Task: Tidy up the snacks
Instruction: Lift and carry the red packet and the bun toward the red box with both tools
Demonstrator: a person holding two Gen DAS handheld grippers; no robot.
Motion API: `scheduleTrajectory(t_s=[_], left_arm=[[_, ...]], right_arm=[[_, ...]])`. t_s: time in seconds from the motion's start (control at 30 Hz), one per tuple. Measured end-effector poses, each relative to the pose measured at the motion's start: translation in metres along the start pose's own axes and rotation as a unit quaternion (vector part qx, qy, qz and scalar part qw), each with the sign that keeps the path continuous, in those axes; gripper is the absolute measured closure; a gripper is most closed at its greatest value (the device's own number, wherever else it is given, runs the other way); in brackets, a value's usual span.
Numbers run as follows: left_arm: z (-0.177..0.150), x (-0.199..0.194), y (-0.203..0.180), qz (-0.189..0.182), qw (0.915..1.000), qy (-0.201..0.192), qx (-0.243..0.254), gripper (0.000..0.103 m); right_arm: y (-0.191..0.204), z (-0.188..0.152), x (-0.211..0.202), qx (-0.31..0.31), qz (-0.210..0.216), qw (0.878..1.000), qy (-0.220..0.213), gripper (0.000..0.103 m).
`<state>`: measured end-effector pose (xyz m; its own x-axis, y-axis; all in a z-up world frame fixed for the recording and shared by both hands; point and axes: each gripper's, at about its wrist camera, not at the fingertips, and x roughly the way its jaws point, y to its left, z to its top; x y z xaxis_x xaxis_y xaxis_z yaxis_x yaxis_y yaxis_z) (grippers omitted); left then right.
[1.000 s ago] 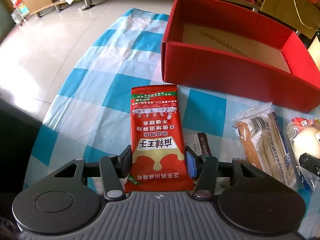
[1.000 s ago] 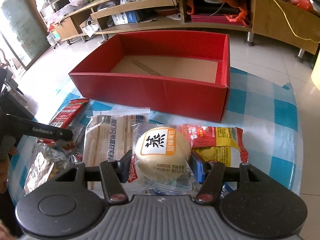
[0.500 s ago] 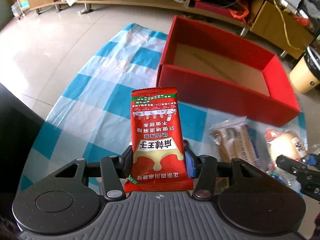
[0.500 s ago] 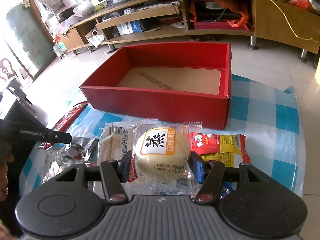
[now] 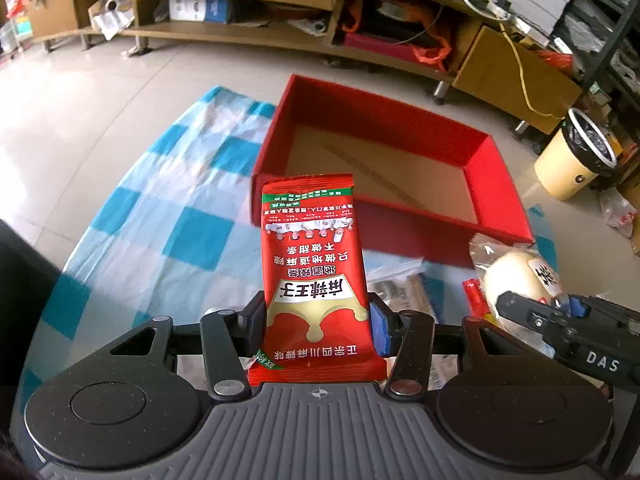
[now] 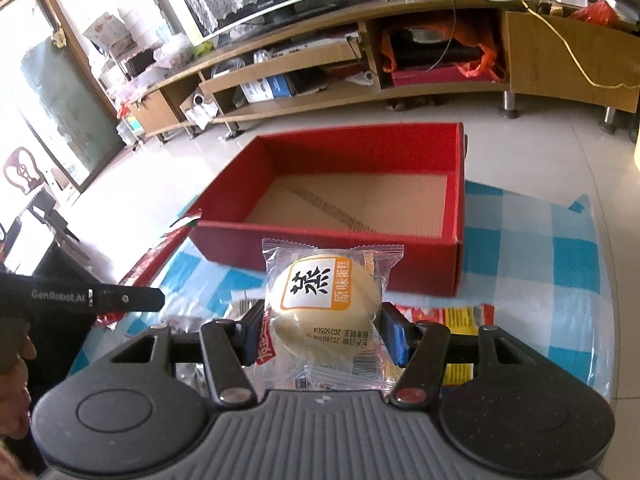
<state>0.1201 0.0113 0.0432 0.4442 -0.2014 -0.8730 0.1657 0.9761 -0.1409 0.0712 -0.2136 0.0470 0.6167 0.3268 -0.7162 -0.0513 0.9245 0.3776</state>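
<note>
**Two snacks lifted toward the box**

Left wrist: the left gripper (image 5: 318, 322) pinches a red packet (image 5: 312, 264) by its lower half, clear of the cloth (image 5: 160, 216), so it can pass over the box (image 6: 332, 246) wall.

Right wrist: the right gripper (image 6: 320, 330) clamps a wrapped cake (image 6: 322, 298) just before the near wall; the box is empty.

Both claws have lifted red packet (image 5: 314, 280) and bun (image 6: 324, 304).

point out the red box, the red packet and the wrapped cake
red box (image 6: 320, 246): right wrist view, front wall.
red packet (image 5: 314, 264): left wrist view, middle of its printed face.
wrapped cake (image 6: 320, 304): right wrist view, its label.
</note>
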Motion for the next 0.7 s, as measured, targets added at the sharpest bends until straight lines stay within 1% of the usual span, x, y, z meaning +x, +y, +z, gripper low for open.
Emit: scheduleTrajectory(t_s=[0.27,0.47,0.7], left_arm=[[0.015,0.012,-0.018,-0.002,0.9998,-0.009,0.016,0.045],[0.032,0.024,-0.028,0.002,0.9996,-0.017,0.024,0.045],[0.046,0.04,-0.034,0.009,0.9993,-0.018,0.032,0.045]], right_arm=[[-0.01,0.019,0.001,0.025,-0.007,0.999,-0.031,0.046],[-0.019,0.033,0.007,0.037,-0.018,0.998,-0.044,0.046],[-0.027,0.051,0.019,0.041,-0.028,0.997,-0.054,0.046]])
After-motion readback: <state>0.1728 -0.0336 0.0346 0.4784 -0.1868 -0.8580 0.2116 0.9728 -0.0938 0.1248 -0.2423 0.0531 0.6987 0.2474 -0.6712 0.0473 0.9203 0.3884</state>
